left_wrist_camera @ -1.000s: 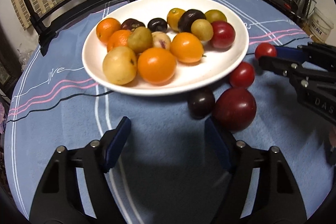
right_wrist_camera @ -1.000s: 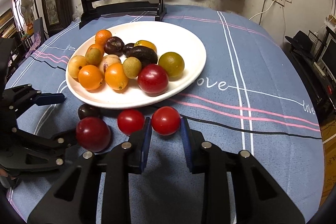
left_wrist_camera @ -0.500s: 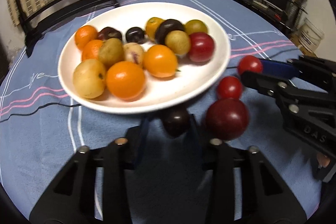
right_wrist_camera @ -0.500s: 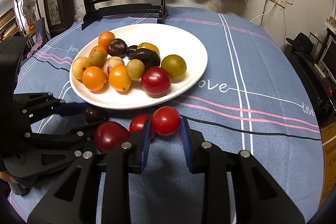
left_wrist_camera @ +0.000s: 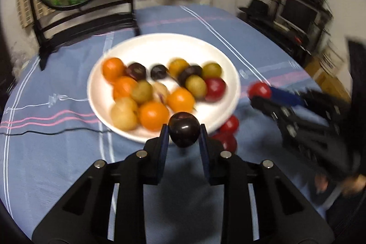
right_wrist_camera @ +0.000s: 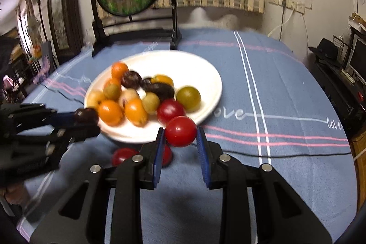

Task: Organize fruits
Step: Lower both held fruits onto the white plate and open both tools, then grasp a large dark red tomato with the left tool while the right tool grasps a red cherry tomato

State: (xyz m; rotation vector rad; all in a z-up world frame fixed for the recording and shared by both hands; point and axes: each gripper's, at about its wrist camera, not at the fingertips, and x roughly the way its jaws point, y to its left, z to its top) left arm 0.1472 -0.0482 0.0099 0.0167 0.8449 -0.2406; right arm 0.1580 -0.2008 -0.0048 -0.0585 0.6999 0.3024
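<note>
**Dark plum lifted off the cloth**

The dark plum [left_wrist_camera: 184, 133], on the tablecloth [left_wrist_camera: 68, 152] a second ago, now hangs clamped in the left gripper [left_wrist_camera: 184, 136] above the white plate [left_wrist_camera: 228, 65] rim. The right gripper [right_wrist_camera: 180, 141] pinches a red tomato [right_wrist_camera: 180, 131]. Both look ready for plating.

1. Left gripper [left_wrist_camera: 184, 136]: black plastic frame with triangular cut-outs, silver round screws at the joints
2. Right gripper [right_wrist_camera: 179, 137]: same black build
3. Fingers [right_wrist_camera: 157, 152]: lined with flat blue pads
</note>
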